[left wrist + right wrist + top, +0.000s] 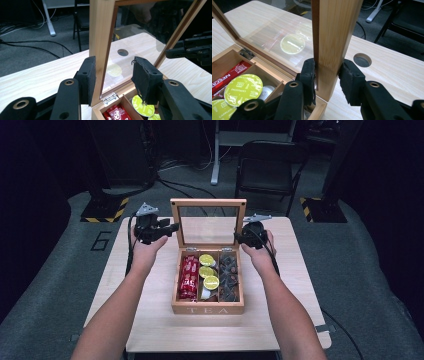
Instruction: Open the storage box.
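The table (150, 320) carries a wooden tea box (208, 308) near its middle, closer to the front edge, its glass lid (208, 222) standing upright on hinges at the box's back wall. The work in hand looks like swinging that lid, and both hands are on its side rails.

The right gripper (327, 80) pinches the lid's right rail, pads pressed against both faces of the wood. The left gripper (113, 80) stands spread around the left rail: one pad touches or nearly touches the outer face, the other sits clear of the glass.

To do this well, I judge the right hand should keep the lid steady while the left either re-grips squarely on the wood, not the glass, or pulls away sideways without catching the frame. Move the lid slowly about its hinges.

Inside are red packets (189, 277), green-topped capsules (207, 270) and dark items (229, 279) I cannot identify. The far side of the room is too dark to make out.
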The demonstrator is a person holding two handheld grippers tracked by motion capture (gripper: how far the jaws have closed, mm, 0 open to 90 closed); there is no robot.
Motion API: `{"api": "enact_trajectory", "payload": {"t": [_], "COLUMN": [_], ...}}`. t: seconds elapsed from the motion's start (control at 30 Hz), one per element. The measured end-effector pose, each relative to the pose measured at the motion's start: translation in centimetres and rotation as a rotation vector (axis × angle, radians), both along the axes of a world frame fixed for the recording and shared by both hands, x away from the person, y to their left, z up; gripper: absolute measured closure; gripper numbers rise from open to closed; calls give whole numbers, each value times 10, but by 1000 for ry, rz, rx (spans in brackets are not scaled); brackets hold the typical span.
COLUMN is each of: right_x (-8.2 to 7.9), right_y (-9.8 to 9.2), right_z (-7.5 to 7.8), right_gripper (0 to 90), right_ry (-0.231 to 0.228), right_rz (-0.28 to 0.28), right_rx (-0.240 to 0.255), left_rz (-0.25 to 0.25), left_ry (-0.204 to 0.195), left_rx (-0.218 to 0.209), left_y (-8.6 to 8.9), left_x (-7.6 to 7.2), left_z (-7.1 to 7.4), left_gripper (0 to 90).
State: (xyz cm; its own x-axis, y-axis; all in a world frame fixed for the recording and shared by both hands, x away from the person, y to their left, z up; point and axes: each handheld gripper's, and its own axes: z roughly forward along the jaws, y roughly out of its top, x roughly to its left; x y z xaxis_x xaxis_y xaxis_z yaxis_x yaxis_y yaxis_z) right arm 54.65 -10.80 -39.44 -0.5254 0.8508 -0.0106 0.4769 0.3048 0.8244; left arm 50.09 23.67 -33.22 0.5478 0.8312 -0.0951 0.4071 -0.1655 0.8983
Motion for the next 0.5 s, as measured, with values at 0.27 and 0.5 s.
{"api": "enact_trajectory", "payload": {"t": [0.27,0.5], "right_x": [3,6], "right_y": [1,2], "right_z": [0,1], "right_gripper": [651,651], "right_ry": [10,25], "right_rz": [-16,-27], "right_rx": [10,6], "left_rz": [-9,-9], "left_ry": [7,5], "left_rx": [33,37], "left_y": [-3,-3], "left_x": [-2,-3], "left_z": [-2,-1], "left_gripper": [545,551]}}
